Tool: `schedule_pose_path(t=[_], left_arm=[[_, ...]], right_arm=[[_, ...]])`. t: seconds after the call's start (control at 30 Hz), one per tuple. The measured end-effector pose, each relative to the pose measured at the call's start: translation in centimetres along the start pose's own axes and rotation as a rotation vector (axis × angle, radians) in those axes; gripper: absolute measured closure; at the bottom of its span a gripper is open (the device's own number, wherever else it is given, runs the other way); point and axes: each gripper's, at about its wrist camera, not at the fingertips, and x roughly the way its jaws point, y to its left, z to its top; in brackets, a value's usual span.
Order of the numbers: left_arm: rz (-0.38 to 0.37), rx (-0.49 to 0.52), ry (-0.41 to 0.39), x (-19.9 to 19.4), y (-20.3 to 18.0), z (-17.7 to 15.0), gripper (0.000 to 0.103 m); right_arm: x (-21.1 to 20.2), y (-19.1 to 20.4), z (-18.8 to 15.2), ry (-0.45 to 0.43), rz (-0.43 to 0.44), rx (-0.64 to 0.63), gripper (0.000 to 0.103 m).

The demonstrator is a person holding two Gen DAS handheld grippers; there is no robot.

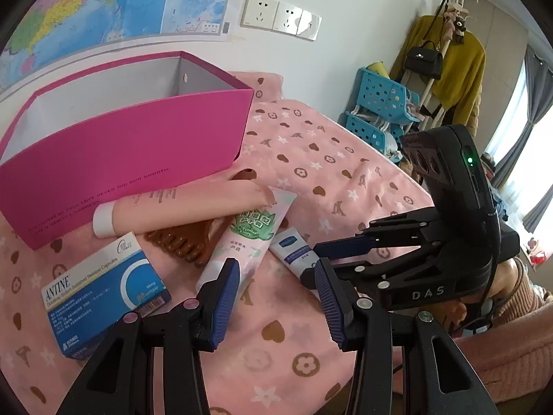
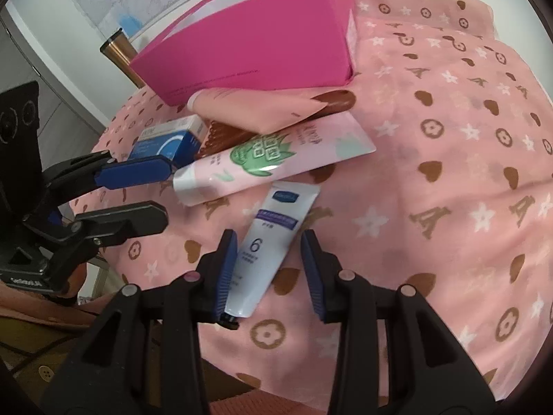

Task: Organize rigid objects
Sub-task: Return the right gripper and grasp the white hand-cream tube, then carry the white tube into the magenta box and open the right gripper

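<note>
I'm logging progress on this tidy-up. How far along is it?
Nothing looks done: the visible part of the pink box is empty. In hand: the open right gripper straddles the white tube, not yet closed. Left: that tube, the green-leaf tube, the peach tube, the brown comb and the blue carton.

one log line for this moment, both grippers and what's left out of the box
left gripper: open, over pink tube | right gripper: open, straddling white tube | pink box: no items seen inside
</note>
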Motion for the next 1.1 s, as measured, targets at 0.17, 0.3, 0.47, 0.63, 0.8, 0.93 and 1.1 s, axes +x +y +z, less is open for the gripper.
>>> schedule_pose_path(t=[0.17, 0.3, 0.47, 0.63, 0.8, 0.93, 1.1], left_arm=[[-0.002, -0.011, 0.003, -0.1, 0.3, -0.3, 0.057], [-0.010, -0.016, 0.004, -0.1, 0.3, -0.5, 0.057], [-0.024, -0.024, 0.009, -0.1, 0.3, -0.9, 0.057], [-0.037, -0.032, 0.011, -0.2, 0.3, -1.1, 0.057], [-0.060, -0.027, 0.008, -0.3, -0.1, -0.9, 0.057], [-0.094, -0.018, 0.013, 0.0, -0.7, -0.7, 0.057], [-0.159, -0.004, 0.012, 0.1, -1.7, -0.3, 0.057]], right_arm=[[0.4, 1.0, 0.0, -0.003, -0.076, -0.035, 0.062], [0.6, 1.3, -0.1, -0.011, -0.107, -0.046, 0.062], [0.6, 1.4, -0.1, -0.019, -0.151, -0.054, 0.072], [0.0, 0.6, -0.3, -0.037, -0.148, -0.016, 0.073], [-1.4, -0.5, -0.6, -0.069, -0.145, 0.025, 0.073], [-3.1, -1.1, -0.5, -0.118, -0.137, 0.052, 0.073], [-4.2, -0.6, 0.2, -0.167, -0.084, 0.054, 0.073]])
